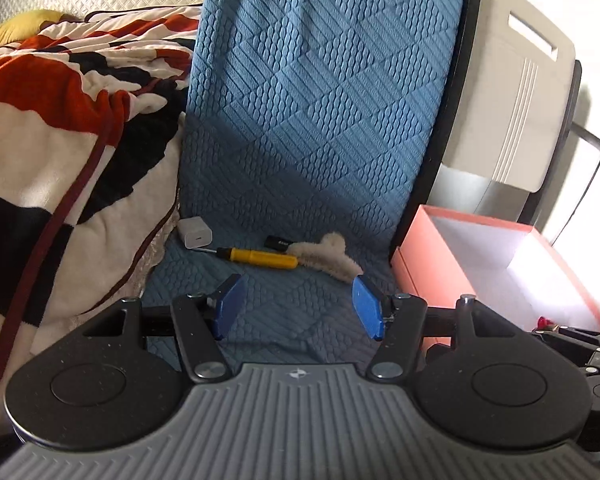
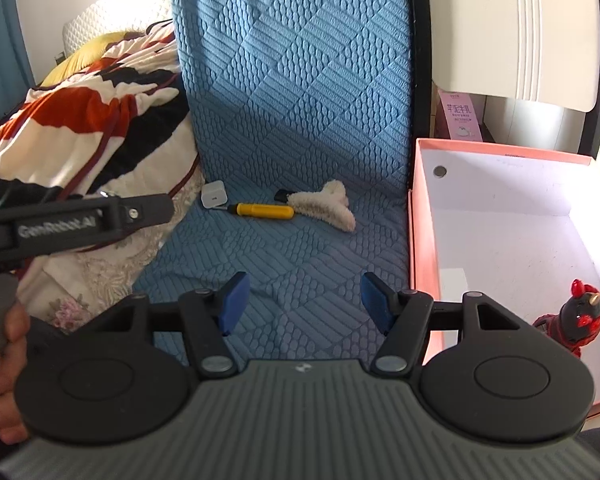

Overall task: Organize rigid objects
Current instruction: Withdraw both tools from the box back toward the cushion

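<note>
On the blue quilted seat cushion [image 1: 300, 160] lie a white charger cube [image 1: 195, 232], a yellow-handled screwdriver [image 1: 260, 258], a small black object [image 1: 278, 243] and a fluffy beige hair claw [image 1: 326, 256]. My left gripper [image 1: 298, 306] is open and empty, just short of them. In the right wrist view the charger [image 2: 215, 199], screwdriver [image 2: 265, 211] and hair claw [image 2: 324, 204] lie farther off. My right gripper [image 2: 304, 302] is open and empty. A pink box [image 2: 420, 240] with a white inside stands to the right and holds a red and black figure [image 2: 576, 318].
A red, black and white blanket [image 1: 60, 140] is heaped on the left. A white chair back [image 1: 508, 92] stands behind the box [image 1: 420, 264]. The left gripper's body [image 2: 80, 220] shows at the left of the right wrist view, held by a hand [image 2: 0, 380].
</note>
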### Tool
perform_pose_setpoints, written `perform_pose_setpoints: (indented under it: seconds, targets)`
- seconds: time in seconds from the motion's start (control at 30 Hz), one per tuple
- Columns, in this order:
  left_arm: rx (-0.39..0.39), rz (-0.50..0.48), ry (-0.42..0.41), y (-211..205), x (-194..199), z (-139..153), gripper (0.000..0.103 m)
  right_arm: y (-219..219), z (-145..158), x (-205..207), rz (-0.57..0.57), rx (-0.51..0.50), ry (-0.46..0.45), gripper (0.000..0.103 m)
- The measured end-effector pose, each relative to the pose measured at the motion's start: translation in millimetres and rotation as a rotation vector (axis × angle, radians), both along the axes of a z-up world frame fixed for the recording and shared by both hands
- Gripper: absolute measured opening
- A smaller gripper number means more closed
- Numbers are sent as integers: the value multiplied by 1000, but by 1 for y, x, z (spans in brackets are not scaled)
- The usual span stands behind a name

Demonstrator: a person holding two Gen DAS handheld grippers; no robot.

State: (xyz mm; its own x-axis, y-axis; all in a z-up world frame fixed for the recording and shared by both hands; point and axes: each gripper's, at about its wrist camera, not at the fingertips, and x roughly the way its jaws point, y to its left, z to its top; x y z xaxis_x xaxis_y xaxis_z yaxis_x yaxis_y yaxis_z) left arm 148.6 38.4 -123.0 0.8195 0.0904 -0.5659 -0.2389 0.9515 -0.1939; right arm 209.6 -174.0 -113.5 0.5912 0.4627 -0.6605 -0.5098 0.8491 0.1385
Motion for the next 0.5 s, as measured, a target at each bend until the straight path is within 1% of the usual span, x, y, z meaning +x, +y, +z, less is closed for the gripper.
perform_pose_setpoints:
  seconds: [0.1, 0.3, 0.4, 0.5]
  targets:
    - [-9, -4, 11, 1, 6, -11, 66, 2, -7, 1, -10, 0, 3, 64]
    - [0, -11, 34, 2, 23, -25, 66, 8, -13, 9, -25, 18, 15, 64]
    - [-2, -1, 49, 6, 31, -29, 66, 7, -12, 13, -22, 60, 18, 64]
    - [0, 0, 55, 9, 40, -32, 66, 4, -12, 17, -42, 71, 26, 64]
